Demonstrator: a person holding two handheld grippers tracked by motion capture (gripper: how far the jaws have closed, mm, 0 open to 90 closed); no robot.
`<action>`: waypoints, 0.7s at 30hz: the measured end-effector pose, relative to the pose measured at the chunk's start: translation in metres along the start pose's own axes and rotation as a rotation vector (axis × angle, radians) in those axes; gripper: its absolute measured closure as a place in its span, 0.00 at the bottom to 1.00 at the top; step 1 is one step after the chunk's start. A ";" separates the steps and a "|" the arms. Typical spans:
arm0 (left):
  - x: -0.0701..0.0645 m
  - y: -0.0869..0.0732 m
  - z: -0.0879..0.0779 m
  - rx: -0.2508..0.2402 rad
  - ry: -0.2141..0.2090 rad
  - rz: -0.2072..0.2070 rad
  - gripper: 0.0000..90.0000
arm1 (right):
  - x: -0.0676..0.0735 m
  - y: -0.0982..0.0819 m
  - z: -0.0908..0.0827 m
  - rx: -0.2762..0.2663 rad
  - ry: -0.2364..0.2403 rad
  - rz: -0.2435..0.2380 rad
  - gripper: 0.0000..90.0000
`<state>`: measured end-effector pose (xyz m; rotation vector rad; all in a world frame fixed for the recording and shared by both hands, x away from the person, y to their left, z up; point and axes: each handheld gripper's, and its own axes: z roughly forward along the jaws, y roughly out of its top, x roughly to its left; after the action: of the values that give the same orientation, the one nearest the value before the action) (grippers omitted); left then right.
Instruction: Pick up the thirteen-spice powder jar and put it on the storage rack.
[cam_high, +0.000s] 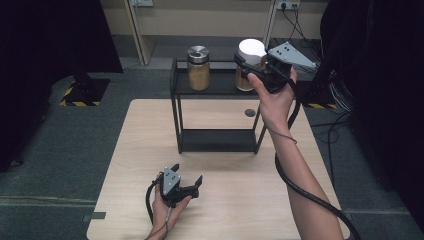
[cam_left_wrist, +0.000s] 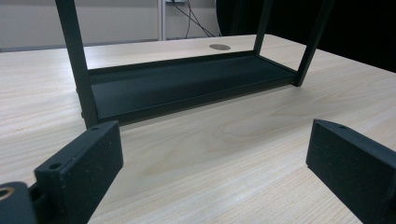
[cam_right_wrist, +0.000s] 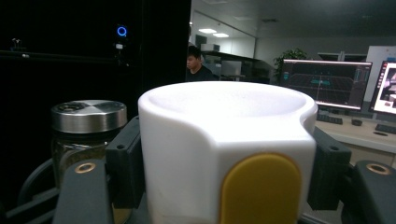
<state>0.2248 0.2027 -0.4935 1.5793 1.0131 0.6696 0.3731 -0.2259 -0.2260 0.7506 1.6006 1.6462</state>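
My right gripper is shut on a white-lidded jar with amber contents, over the right end of the black rack's top shelf. In the right gripper view its black pads press both sides of the white lid, which carries a yellow button. I cannot tell whether the jar's base touches the shelf. A second jar with a metal lid stands on the shelf to its left. My left gripper rests open on the table, nothing between its jaws.
The rack's lower shelf lies bare ahead of the left gripper, between thin black posts. The wooden table has a round cable hole behind the rack. Dark curtains hang on both sides. Monitors and a seated person show far off.
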 end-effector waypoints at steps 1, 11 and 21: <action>0.000 0.000 0.000 0.001 -0.001 0.002 0.03 | 0.000 0.000 0.001 0.003 -0.002 0.000 0.34; 0.000 0.000 0.000 0.002 0.000 0.005 0.03 | -0.008 -0.003 0.008 0.010 0.007 0.055 0.34; 0.000 0.001 0.000 0.007 -0.001 0.001 0.03 | -0.012 -0.001 0.012 0.018 0.019 0.070 0.34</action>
<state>0.2255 0.2026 -0.4924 1.5863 1.0147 0.6671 0.3895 -0.2290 -0.2258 0.8106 1.6212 1.6949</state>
